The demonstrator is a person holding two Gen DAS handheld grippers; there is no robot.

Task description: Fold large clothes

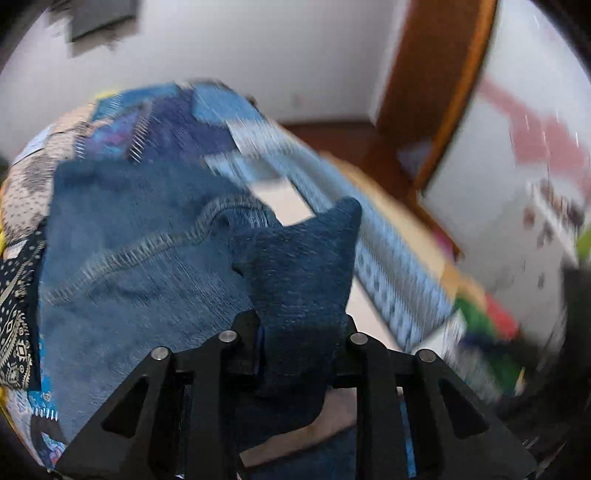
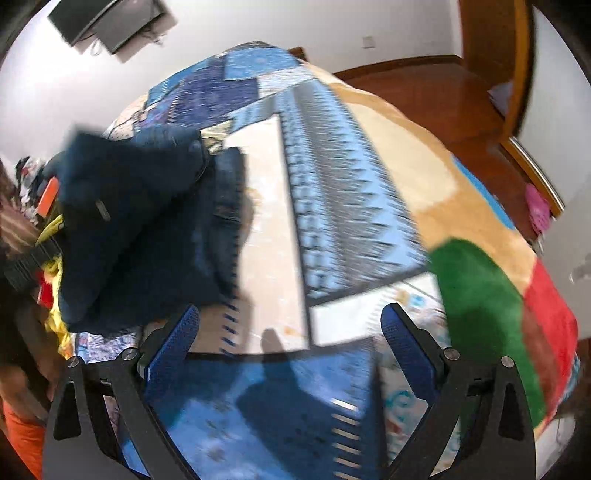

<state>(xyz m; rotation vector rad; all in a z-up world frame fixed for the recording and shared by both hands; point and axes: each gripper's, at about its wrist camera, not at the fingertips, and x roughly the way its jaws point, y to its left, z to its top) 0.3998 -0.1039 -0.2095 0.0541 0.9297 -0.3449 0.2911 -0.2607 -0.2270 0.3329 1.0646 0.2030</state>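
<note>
A pair of dark blue jeans [image 1: 140,266] lies on a patchwork bedspread [image 1: 177,122]. My left gripper [image 1: 297,332] is shut on a corner of the denim, which sticks up between the fingers. In the right wrist view the jeans [image 2: 140,221] hang lifted in a dark bundle at the left. My right gripper [image 2: 290,325] is open and empty above the bedspread [image 2: 332,206], to the right of the jeans. Both views are motion-blurred.
The bed carries a tan, green and red blanket [image 2: 480,295] along its right side. A wooden floor [image 2: 424,88] and a wooden door frame [image 1: 443,92] lie beyond. A wall-mounted dark screen [image 2: 107,22] is at the upper left. Yellow and other clothes [image 2: 55,317] lie at the left.
</note>
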